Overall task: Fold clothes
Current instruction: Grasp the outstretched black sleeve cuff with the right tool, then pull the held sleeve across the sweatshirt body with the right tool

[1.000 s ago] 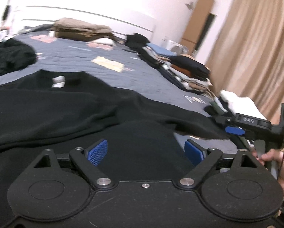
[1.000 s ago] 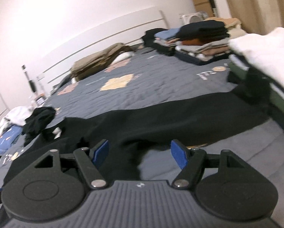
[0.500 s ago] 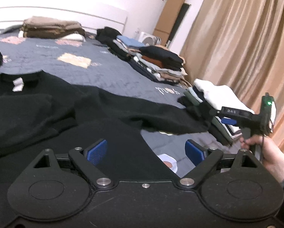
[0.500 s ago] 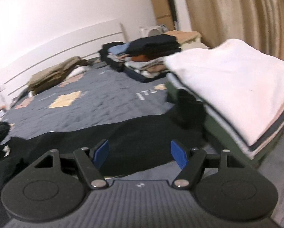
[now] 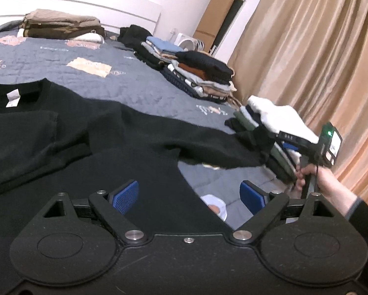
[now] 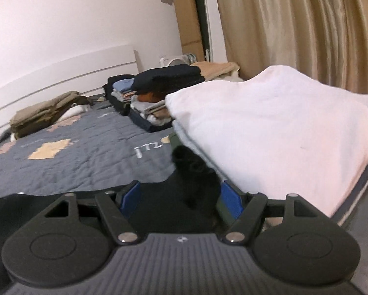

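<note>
Since a second ago the right hand-held gripper [image 6: 180,200] has swung toward the sleeve end of the black sweater [image 5: 90,142], close against the white-topped stack [image 6: 277,127] of folded clothes. Its jaws stand apart, with the dark sleeve cuff [image 6: 196,172] just ahead between them, not pinched. The left hand-held gripper [image 5: 190,196] has shifted slightly; its jaws are wide apart over the sweater's hem, gripping nothing. The sweater lies spread flat on the grey quilted bed [image 5: 124,86].
</note>
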Motion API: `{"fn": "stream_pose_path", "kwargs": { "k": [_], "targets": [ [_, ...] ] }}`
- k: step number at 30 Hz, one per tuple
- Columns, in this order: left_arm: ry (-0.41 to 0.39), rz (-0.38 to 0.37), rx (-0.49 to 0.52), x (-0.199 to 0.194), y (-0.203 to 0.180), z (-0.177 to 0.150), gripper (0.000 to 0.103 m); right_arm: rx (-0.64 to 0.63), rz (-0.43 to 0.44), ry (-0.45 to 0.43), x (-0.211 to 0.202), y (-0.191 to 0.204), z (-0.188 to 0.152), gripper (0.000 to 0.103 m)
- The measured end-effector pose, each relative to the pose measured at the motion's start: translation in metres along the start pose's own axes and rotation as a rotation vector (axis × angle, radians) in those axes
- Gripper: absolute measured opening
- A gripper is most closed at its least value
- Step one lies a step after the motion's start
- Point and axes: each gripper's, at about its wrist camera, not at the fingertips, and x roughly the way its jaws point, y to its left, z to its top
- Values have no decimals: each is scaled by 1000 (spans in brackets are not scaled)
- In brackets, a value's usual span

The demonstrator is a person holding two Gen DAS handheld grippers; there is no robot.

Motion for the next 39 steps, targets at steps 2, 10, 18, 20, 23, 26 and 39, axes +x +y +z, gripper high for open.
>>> {"fn": "stream_pose_path", "kwargs": {
  "k": [2,10,18,20,23,26,39],
  "targets": [
    [6,-1,0,2,1,-1,89,-4,-16,-3,10,-5,-2,71],
    [19,19,-16,6,10,-5,89,-88,-36,-38,36,2,-8,70],
    [11,30,-21,3,13,-5,89,-93,-52,-2,44,5,-7,30],
    [8,33,-21,2,13,-4,89,-124,-69,-2,45,4,-10,30],
    [3,33,-22,-1,14,-4,89,-153,-59,7,47,5,-15,29],
    [-4,37,-17,-3,14,-2,89,-101,-29,24,47,4,-14,16],
    [-82,68,-33,-34,18,15,89,198,344,-49,-12,64,33,13]
  ]
}}
